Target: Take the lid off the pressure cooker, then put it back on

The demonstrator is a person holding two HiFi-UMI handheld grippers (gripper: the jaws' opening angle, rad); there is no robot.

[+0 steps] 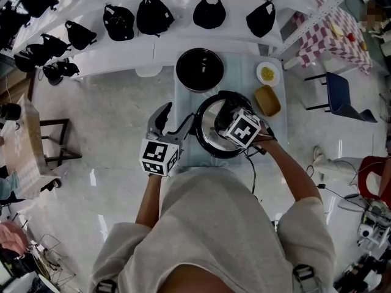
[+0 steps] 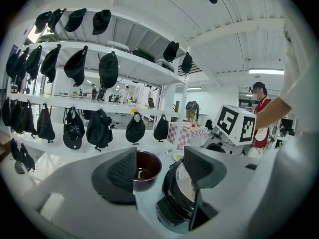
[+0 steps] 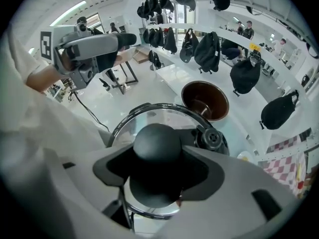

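The pressure cooker (image 1: pixel 199 127) stands upright on the table (image 1: pixel 244 72), close in front of the person, with its round mouth facing up. The lid (image 3: pixel 149 116) lies across that mouth. It is a disc with no long side, and its black knob (image 3: pixel 157 141) points straight up at the right gripper's camera, with the small valve (image 3: pixel 212 138) just beside the knob. I cannot tell whether the lid is seated or just raised off the rim. The right gripper (image 3: pixel 157 163) comes down from above, and its two jaws are clamped on the knob from either side. The left gripper (image 2: pixel 159 171) hangs at the cooker's left, clear of it. Its jaws are spread with nothing between them, and they point toward the shelf of dark caps (image 2: pixel 99 128). A dark empty pot (image 1: pixel 200 69) stands behind the cooker.
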